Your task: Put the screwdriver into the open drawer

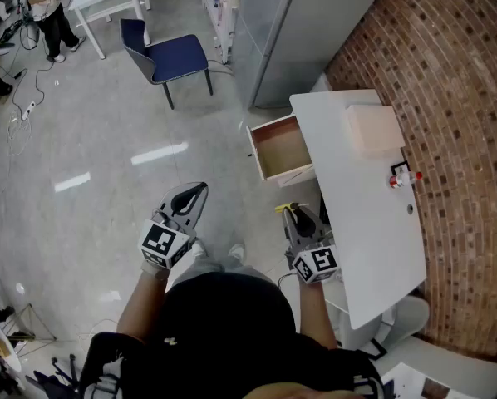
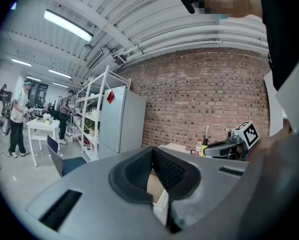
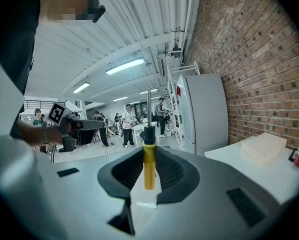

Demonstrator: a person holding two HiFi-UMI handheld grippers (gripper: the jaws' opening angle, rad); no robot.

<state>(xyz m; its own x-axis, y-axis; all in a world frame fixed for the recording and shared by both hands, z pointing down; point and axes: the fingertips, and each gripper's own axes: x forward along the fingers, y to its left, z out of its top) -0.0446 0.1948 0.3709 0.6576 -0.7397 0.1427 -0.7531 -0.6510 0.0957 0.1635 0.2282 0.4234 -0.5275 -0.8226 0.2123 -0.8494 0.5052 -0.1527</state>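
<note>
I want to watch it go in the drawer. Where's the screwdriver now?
The screwdriver is held upright in the right gripper, low in the head view, beside the white table and just short of the open drawer.

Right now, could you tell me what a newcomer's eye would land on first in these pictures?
The yellow-handled screwdriver, held upright in the right claw, stands out first. Just ahead of it, the open drawer juts out empty from the white table that runs along the brick wall. The left claw is shut on nothing, over the floor.
</note>
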